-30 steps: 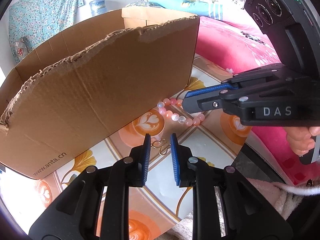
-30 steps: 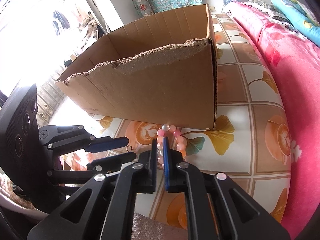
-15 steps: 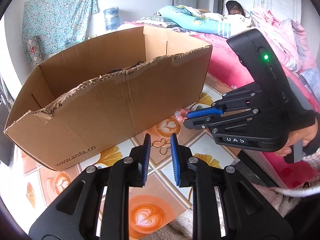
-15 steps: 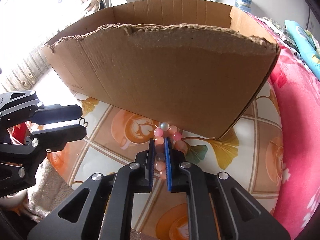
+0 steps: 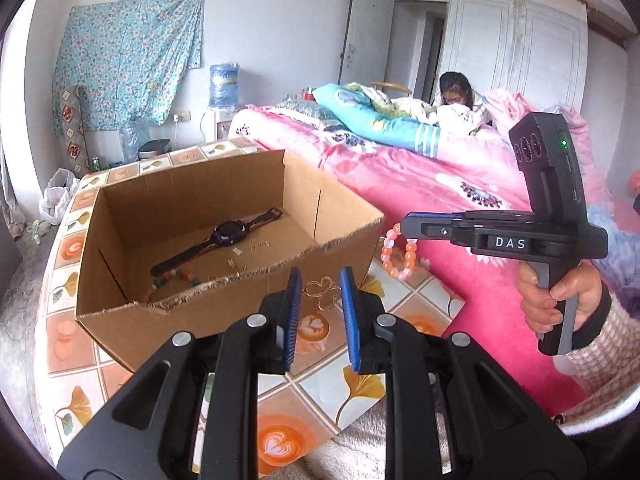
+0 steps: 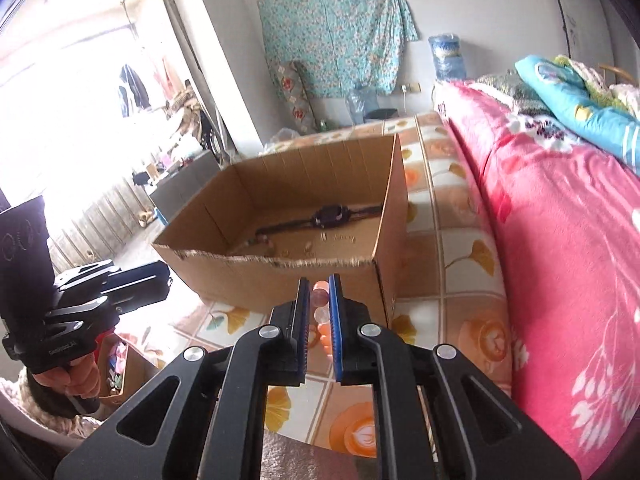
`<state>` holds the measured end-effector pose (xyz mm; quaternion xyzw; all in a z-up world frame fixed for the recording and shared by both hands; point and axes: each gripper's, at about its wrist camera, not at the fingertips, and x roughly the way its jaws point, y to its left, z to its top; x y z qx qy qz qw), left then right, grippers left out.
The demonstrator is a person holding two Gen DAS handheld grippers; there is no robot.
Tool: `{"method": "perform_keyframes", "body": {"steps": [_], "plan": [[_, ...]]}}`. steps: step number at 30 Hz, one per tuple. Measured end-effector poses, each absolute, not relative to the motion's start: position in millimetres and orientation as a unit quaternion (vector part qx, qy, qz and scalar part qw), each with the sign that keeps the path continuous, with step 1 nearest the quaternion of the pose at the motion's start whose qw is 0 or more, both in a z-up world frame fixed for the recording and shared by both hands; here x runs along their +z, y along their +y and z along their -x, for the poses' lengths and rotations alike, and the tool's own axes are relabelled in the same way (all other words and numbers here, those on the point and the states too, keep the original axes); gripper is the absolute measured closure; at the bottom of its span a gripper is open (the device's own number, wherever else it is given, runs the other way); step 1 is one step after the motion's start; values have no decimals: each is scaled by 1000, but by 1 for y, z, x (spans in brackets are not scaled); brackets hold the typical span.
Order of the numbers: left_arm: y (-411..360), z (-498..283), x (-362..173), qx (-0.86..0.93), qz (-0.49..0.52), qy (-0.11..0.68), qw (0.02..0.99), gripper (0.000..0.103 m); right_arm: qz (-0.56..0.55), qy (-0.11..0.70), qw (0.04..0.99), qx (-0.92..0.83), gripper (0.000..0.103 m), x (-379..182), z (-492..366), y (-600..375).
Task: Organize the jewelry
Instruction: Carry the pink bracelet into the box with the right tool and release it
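R gripper (image 6: pixel 319 304) clamped narrow on pink bead bracelet (image 5: pixel 398 254); in L wrist view it dangles from the fingertips at 2 o'clock, off the table, just beside the cardboard box (image 5: pixel 224 276) near corner; L gripper (image 5: pixel 319 312) pinches a gold butterfly-shaped piece (image 5: pixel 320 292) by its sides, pads set apart abt its width, held in front of box's near wall at 12 o'clock; inside box: black watch (image 5: pixel 224 236), a bead strand (image 5: pixel 176 276), small bits; tiled-pattern cloth (image 5: pixel 400 304) under box.
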<state>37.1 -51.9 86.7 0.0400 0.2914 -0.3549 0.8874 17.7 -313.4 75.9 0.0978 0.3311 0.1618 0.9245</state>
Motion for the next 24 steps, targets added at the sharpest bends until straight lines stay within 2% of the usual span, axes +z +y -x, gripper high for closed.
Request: {"method": "perform_keyframes", "body": {"steps": [4,8,12,20,24], "plan": [[-51,-55,108,-345,-47,279,895,84,-87,291,936,176,93,111,-29,-315],[-50,-85,116,-338,-41,290,894,84,-71,294,933,193,93,131,-58,-306],[-46,-108,114,-334,-35,312,889,84,-42,355,913,197,93,124,-106,-290],[-47,-131,97,-330,-36,336,881,84,53,498,839,214,93,73,-168,-245],[-48,-137,88,-328,-38,347,878,84,65,525,818,227,93,63,-171,-240]]}}
